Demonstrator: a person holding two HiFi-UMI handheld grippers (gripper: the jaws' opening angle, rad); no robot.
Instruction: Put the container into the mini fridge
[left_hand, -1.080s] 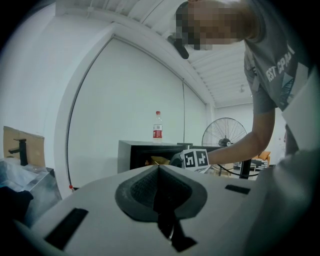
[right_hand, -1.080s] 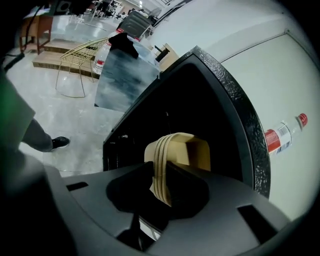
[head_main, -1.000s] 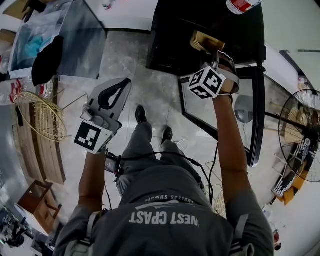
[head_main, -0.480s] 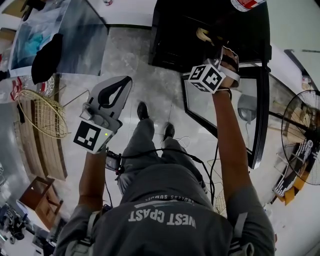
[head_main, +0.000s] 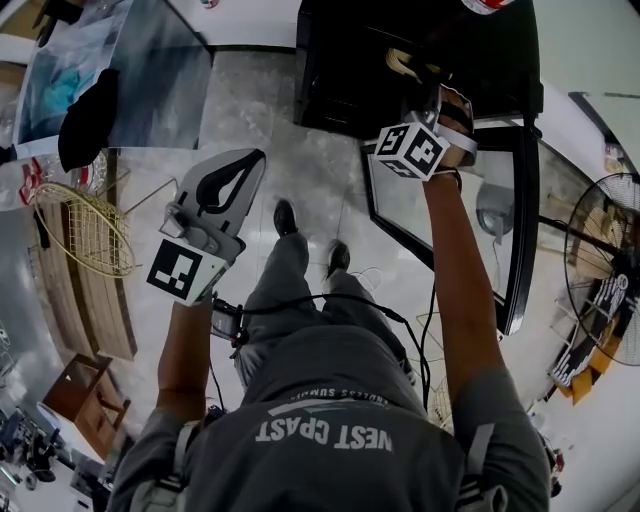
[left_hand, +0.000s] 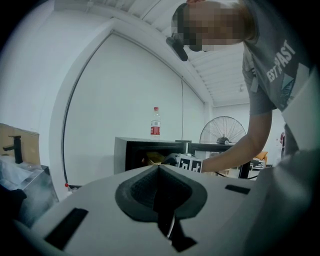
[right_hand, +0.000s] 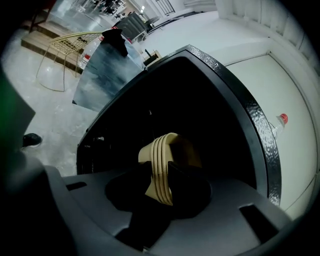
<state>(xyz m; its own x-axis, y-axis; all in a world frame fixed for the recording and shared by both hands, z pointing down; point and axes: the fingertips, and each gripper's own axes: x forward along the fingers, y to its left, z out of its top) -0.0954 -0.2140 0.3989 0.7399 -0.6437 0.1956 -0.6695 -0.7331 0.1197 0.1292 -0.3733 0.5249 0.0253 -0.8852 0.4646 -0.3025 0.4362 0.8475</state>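
Right claw (right_hand: 161, 172) is gripping container (right_hand: 175, 147) by its edge, jaws just closing on it, inside fridge (right_hand: 240, 95) mouth mid-frame. Door (head_main: 520, 230) hanging open at right; bottle (right_hand: 280, 121) sitting on top. Left claw (left_hand: 159, 169) closed, empty, hanging clear.

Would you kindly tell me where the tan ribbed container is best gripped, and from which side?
Pinch the container at its thin ribbed rim, coming from the mini fridge's open front: that rim faces the opening, while the body sits deeper inside. The right gripper, whose jaws have just been closing, has that rim between them.
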